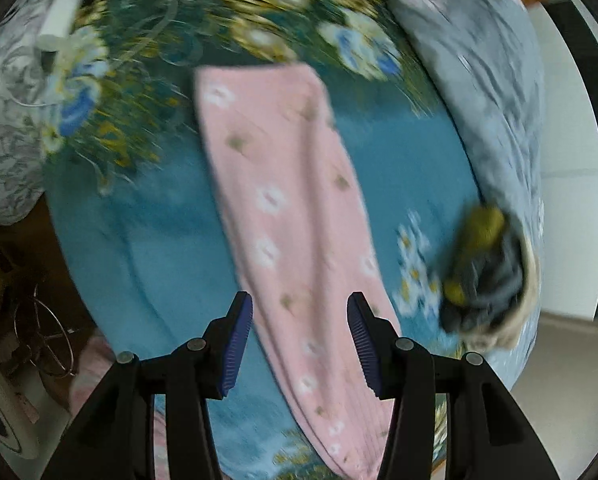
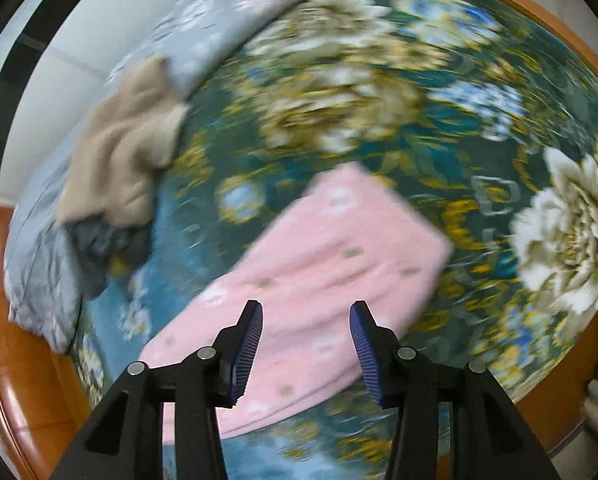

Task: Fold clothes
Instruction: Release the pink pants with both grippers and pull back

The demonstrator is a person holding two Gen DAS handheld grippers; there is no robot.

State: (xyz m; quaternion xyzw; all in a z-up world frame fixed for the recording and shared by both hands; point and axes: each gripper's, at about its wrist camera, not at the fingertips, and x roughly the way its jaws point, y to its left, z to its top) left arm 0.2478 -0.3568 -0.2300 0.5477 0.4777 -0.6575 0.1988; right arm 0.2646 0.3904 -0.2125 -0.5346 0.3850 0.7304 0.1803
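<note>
Okay, the long pink ribbed cloth with small white flowers (image 1: 295, 216) (image 2: 319, 280) lies flat as a narrow folded strip across the middle of the teal floral bedspread (image 1: 147, 240) (image 2: 339, 92), one squared end toward the bed's floral centre, the other running under the left gripper (image 1: 300, 344). Both tools hover released, jaws spread, gripping nothing; the right gripper (image 2: 306, 344) hangs over the strip's near half. Both views are motion-blurred, so exact cloth edges are soft. Likely next fold is end to end: pinch the near end at both corners, lift low, lay it square on the far end so the edges line up. Open bedspread sits on both long sides of the strip, plenty of room. Watch the heap of beige and dark clothes (image 1: 487, 280) (image 2: 115, 172) near the bed's side edge against the grey-blue floral quilt (image 1: 483, 80) (image 2: 203, 36), and the orange wooden bed frame (image 2: 15, 360) beyond.
</note>
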